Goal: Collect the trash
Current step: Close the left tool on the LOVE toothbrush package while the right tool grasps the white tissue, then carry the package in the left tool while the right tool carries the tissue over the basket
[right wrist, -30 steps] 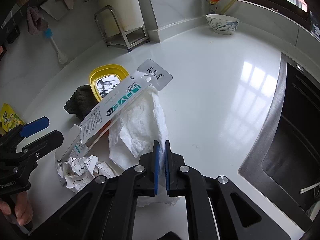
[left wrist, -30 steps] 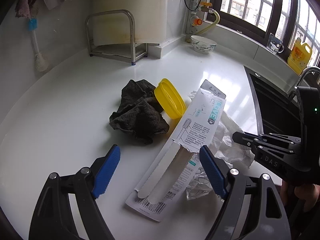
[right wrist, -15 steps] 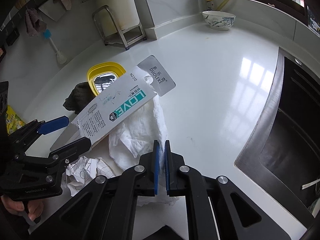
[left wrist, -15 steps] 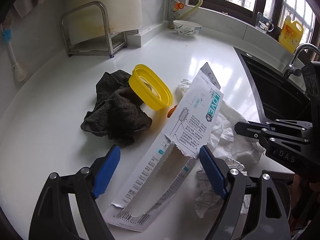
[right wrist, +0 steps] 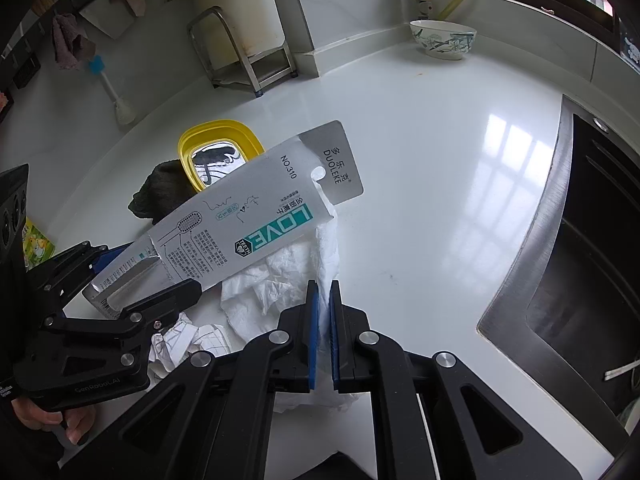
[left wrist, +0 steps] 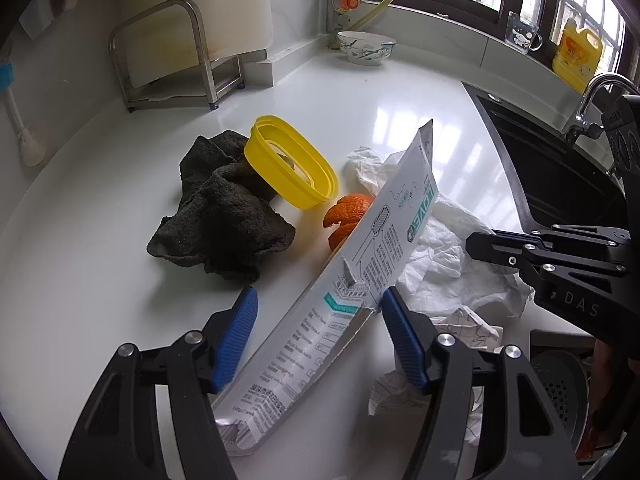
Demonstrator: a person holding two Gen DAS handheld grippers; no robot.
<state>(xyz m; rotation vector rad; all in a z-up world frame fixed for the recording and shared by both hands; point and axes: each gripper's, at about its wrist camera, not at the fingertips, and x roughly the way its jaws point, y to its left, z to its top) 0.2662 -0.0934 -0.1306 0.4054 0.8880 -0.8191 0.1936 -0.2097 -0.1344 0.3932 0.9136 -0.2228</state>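
Observation:
A long white toothbrush package (left wrist: pixel 384 232) stands tilted on edge between the jaws of my left gripper (left wrist: pixel 316 300). The jaws are closing, and both blue pads touch the package's edges. Its far end hangs above a crumpled white tissue (left wrist: pixel 444 248). In the right wrist view the package (right wrist: pixel 256 220) slants up from the left gripper (right wrist: pixel 156 268). My right gripper (right wrist: pixel 324 288) is shut, with a fold of the tissue (right wrist: pixel 288 272) pinched between its pads. Orange peel (left wrist: pixel 348 216) lies beside the package. A crumpled checked paper (left wrist: pixel 468 332) lies near the counter's front edge.
A yellow plastic lid (left wrist: pixel 292 168) leans on a dark cloth (left wrist: pixel 224 216) at mid counter. The black sink (left wrist: pixel 560 184) drops off on the right. A bowl (left wrist: pixel 366 46), a metal rack (left wrist: pixel 172 52) and a yellow bottle (left wrist: pixel 576 56) stand at the back.
The left jaws have narrowed onto the package. It went from lying flat to standing on edge, which uncovered the orange peel. The right gripper has not moved.

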